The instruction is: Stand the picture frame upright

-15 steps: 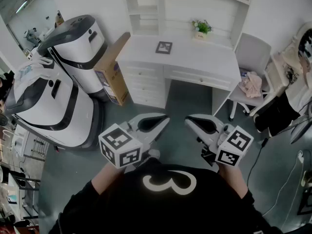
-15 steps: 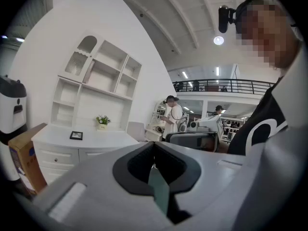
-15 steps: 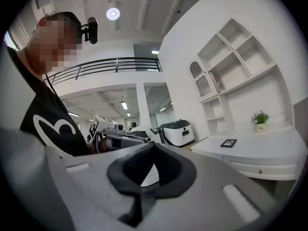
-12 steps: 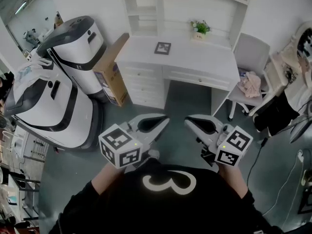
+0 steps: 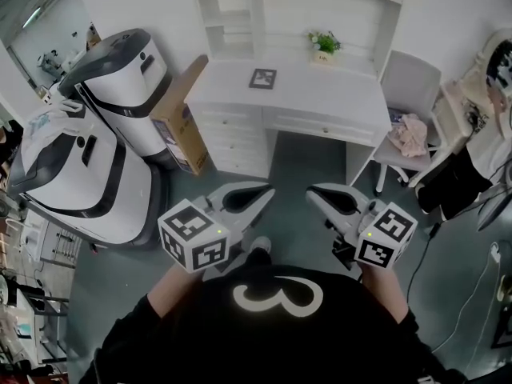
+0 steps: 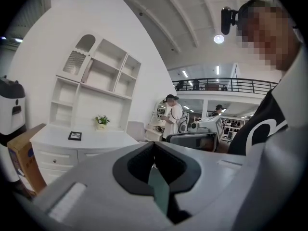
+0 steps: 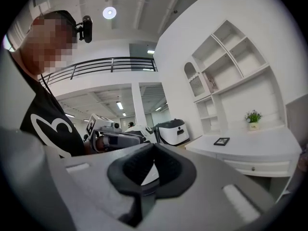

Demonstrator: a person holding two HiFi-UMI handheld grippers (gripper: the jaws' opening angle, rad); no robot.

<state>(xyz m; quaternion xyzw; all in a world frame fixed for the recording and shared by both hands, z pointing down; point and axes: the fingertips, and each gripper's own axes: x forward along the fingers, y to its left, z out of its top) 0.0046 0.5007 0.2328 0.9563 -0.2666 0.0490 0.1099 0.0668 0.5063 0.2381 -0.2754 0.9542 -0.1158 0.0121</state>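
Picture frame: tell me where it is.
Head view, top centre: the picture frame lies flat on the white desk, left of the potted plant.

Jaws of left gripper (image 5: 266, 192) pressed together, nothing between; nose points forward, tipped slightly down, angled inward. Jaws of right gripper (image 5: 314, 194) likewise closed and empty; held about level, angled inward toward its partner (tips near, not touching). Left marker cube (image 5: 194, 236) and right marker cube (image 5: 386, 236) sit close to torso (image 5: 272, 334). Left forearm (image 5: 164, 288) and right forearm (image 5: 386, 290) bent, drawn in at sides.
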